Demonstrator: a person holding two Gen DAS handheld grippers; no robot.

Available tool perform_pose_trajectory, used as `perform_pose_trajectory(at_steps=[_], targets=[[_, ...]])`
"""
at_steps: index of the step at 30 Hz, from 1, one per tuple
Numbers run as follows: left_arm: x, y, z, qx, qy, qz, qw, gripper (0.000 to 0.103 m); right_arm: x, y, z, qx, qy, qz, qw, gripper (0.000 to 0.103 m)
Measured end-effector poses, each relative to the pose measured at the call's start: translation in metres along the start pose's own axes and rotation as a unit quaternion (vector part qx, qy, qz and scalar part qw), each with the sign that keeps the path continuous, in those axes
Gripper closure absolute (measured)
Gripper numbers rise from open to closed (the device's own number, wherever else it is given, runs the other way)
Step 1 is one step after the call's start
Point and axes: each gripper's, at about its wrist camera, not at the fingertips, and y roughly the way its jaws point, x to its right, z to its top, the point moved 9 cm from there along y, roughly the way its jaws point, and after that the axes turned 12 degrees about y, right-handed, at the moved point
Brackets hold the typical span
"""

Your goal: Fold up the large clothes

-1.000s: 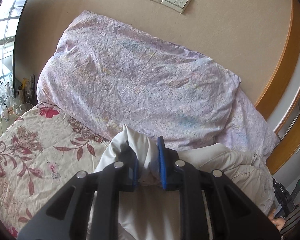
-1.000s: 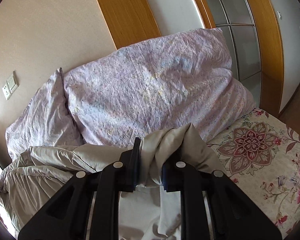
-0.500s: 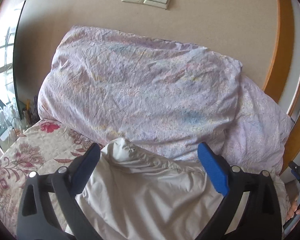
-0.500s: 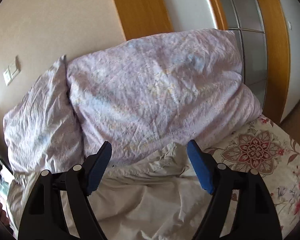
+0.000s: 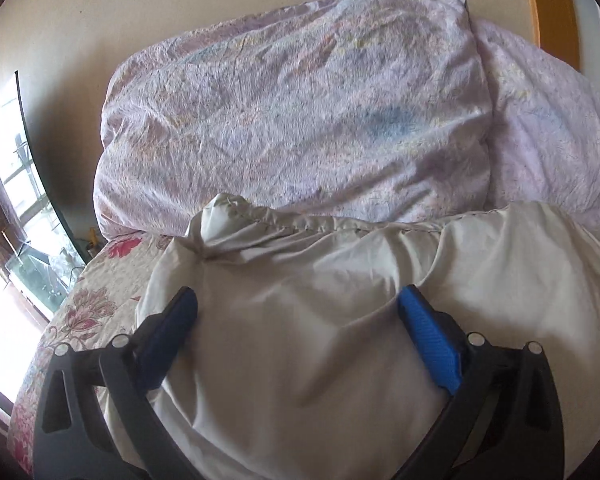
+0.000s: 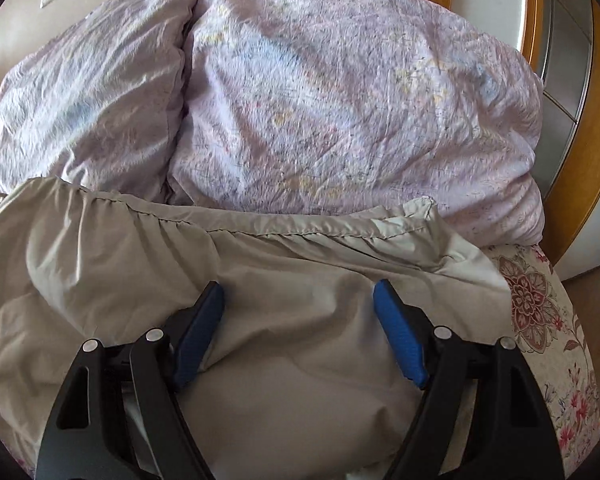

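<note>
Two grippers, the left gripper [image 5: 296, 300] and the right gripper [image 6: 298, 296], hover with jaws spread wide and empty above a beige garment [image 6: 284, 360]. It lies released on a floral bedspread [image 6: 540, 304], its gathered hem just beside two lilac pillows [image 6: 340, 92].

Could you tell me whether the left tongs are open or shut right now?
Open: the left tongs stand spread wide over the beige garment, gripping nothing.

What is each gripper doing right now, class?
Left gripper: open, holding nothing, above the beige garment.
Right gripper: open, holding nothing.
</note>
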Motion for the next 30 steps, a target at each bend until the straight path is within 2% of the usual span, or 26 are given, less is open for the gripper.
perform_pose_trajectory(at_steps=[7, 15, 21, 30], targets=[[-0.001, 0.038, -0.007, -0.048, -0.029, -0.006, 0.9984, 0.002, 0.006, 0.032, -0.005, -0.03, 0.036, -0.003, 0.999, 0.022], [0.006, 0.062, -0.009, -0.063, -0.033, -0.011, 0.9974, 0.002, 0.006, 0.052, -0.01, -0.044, 0.041, -0.011, 0.998, 0.019], [0.011, 0.076, -0.009, -0.071, -0.028, 0.0, 0.9971, 0.002, 0.005, 0.064, -0.012, -0.045, 0.04, -0.02, 0.998, 0.017], [0.017, 0.088, -0.013, -0.081, -0.022, 0.014, 0.9964, 0.002, 0.005, 0.087, -0.019, -0.07, 0.041, -0.02, 0.997, 0.015]])
